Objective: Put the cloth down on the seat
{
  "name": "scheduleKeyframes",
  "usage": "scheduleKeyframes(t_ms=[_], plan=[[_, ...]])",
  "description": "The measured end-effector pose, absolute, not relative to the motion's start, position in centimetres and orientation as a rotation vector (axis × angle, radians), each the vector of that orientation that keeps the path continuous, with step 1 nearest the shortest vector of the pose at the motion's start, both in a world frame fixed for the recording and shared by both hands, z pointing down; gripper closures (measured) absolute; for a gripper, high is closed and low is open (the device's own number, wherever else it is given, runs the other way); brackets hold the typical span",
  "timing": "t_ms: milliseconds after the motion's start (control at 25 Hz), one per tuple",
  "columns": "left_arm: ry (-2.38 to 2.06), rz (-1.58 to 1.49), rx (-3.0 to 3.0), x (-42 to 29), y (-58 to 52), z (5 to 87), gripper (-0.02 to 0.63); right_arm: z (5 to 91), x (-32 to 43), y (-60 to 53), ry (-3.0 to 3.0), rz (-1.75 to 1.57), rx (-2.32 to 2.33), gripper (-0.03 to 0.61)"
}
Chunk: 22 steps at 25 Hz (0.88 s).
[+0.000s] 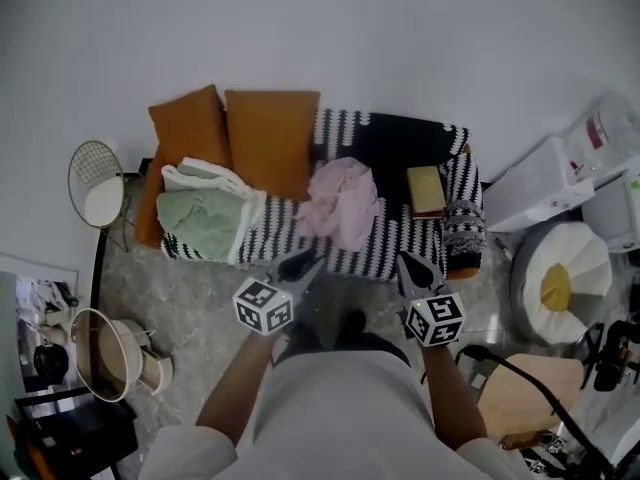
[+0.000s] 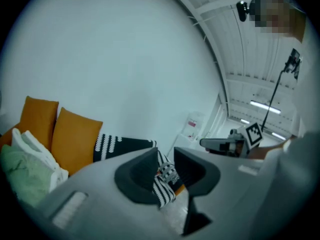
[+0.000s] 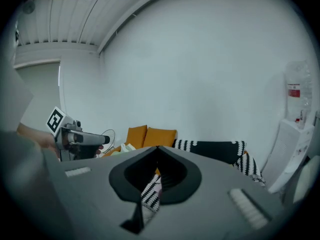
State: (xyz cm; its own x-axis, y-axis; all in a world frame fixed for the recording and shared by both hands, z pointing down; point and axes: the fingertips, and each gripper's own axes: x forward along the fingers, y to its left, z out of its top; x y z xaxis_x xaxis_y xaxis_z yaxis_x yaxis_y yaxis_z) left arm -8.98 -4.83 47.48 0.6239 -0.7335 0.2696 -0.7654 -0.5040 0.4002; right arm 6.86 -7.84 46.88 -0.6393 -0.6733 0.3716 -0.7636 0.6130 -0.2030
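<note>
Nearest, the left gripper (image 1: 300,266) is held before the striped seat (image 1: 400,253), its jaws slightly parted and nothing gripped. The right gripper (image 1: 415,268) is held beside it, jaws pressed together and empty. Beyond them, the pink cloth (image 1: 340,200) is seen crumpled on the seat, between a green bundle (image 1: 200,218) and a yellow book (image 1: 426,189). Two orange cushions (image 1: 270,138) are propped behind.
</note>
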Motion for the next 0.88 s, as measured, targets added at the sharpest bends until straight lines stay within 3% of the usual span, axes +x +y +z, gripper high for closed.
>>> scheduleKeyframes(t_ms=[280,880], plan=[[-1.295,0.091,2.336,-15.1,-3.5,47.0,0.612,45.7,3.3,-6.7,-2.591,0.517,1.215,0.575],[-1.234,0.079,2.418,-17.9,-2.9,44.6,0.614,44.1,1.2,-6.6,-2.602,0.449,1.21,0.575]])
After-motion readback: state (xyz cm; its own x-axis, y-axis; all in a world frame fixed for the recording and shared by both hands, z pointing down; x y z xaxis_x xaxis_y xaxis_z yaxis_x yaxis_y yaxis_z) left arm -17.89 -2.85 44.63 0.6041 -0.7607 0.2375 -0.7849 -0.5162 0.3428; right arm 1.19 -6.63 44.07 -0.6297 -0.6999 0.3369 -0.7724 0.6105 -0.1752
